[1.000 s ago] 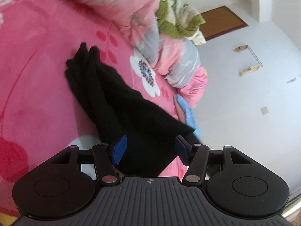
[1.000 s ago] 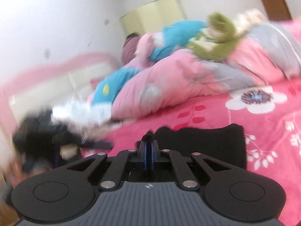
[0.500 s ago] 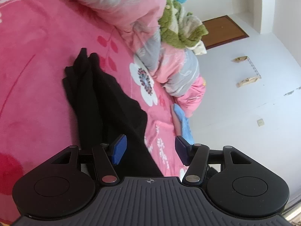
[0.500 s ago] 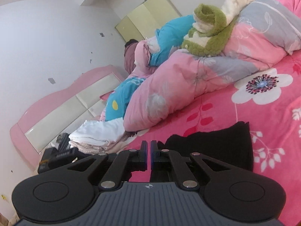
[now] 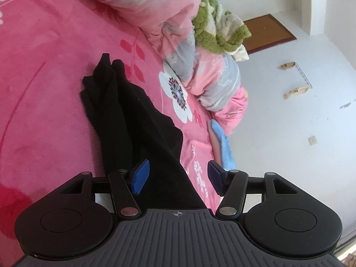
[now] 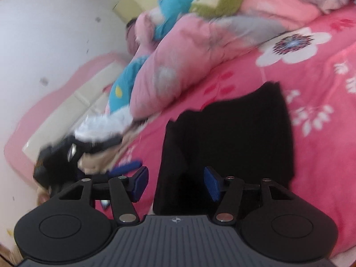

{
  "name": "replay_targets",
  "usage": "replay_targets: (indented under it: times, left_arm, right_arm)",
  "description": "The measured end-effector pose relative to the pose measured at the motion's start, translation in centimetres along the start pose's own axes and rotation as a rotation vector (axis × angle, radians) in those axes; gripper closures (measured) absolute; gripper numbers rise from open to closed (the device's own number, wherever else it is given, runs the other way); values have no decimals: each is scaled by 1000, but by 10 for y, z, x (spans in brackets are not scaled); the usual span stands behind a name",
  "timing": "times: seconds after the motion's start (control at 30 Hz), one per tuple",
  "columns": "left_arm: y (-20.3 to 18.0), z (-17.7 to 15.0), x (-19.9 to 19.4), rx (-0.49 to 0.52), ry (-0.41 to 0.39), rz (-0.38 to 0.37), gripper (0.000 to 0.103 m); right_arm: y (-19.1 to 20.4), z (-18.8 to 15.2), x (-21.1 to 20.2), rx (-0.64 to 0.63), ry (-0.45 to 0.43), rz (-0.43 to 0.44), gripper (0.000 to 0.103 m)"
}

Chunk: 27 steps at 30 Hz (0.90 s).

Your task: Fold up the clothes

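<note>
A: Pink floral bedspread (image 5: 44, 71) everywhere; rumpled quilt (image 5: 155, 11) piled at the far side; black garment (image 5: 138, 124) lying flat on the spread, long and narrow, running from near to far.

B: Agreed; seen in the right view too, as a dark folded slab (image 6: 233, 133) in the middle, quilt behind it.

A: And the claws?

B: Left gripper (image 5: 176, 176) released, pads apart, cloth passing under the gap but not pinched; right gripper (image 6: 175, 183) opening just now, near edge of the cloth below the gap, nothing clamped.

A: Advice for the step?

B: Probably best to lower both onto the near edge, well apart; pinch all layers together, not only the top one; then lift evenly and carry toward the far end; otherwise likely a crooked fold.
</note>
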<state>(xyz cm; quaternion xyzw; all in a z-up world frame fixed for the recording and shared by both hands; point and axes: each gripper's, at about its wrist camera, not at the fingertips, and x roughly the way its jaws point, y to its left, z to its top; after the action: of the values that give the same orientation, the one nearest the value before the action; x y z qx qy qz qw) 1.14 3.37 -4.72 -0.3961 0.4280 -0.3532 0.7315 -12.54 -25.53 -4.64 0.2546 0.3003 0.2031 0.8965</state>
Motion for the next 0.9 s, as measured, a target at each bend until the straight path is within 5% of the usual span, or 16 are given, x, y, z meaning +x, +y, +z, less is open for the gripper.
replay_targets:
  times: [0.07, 0.1, 0.33, 0.43, 0.5, 0.57, 0.77, 0.9]
  left_arm:
    - [0, -1, 0, 11, 3, 2, 45]
    - [1, -1, 0, 16, 3, 5, 44]
    - [9, -8, -1, 57, 9, 119, 43]
    - [13, -12, 0, 62, 9, 149, 44]
    - [12, -15, -4, 87, -6, 168, 44]
    - [7, -18, -9, 131, -31, 187, 44]
    - [-34, -38, -23, 401, -134, 234, 44]
    - [-71, -62, -17, 634, -118, 216, 44]
  right_arm:
    - [14, -6, 11, -82, 17, -12, 96]
    - [23, -7, 17, -125, 22, -17, 98]
    - [94, -53, 68, -616, 113, -112, 95]
    - [99, -61, 68, -650, 126, -121, 72]
    - [93, -52, 45, -584, 86, -91, 44]
    - [77, -38, 14, -471, 28, -97, 32]
    - [-34, -14, -69, 118, -81, -183, 33]
    - [-82, -22, -75, 316, -37, -203, 43]
